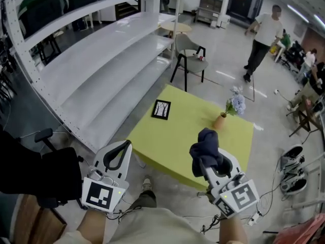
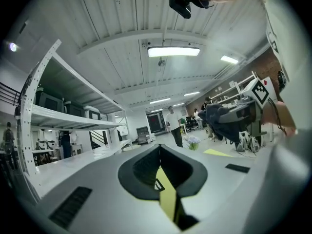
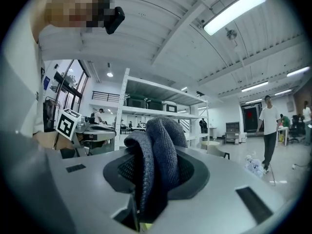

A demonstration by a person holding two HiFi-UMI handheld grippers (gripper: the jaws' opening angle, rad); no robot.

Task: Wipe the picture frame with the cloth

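Nearest the person, the right gripper [image 1: 205, 160] has its jaws clamped on a dark blue knitted cloth [image 1: 207, 145], which bunches up in a thick fold above them. The left gripper [image 1: 117, 158] is level with it on the other side, with its jaws drawn together and nothing between them; only a thin strip of yellow shows through the slit. Both hang over the near edge of a low yellow table [image 1: 170, 144], so the wiping seems not yet begun: the cloth is in hand and the reach is the step at hand. The next move likely calls for carrying the cloth across the table and laying its loose fold flat on the glass, perhaps with the free gripper steadying the edge so the light thing does not slide. The picture frame [image 1: 161, 109] lies flat near the far left edge of the table, small and dark-rimmed, with a pale picture of thin branch-like lines. It is well apart from the flower vase [image 1: 222, 120] to its right. Beyond stand a chair [image 1: 189, 60] and long white shelves [image 1: 101, 80].
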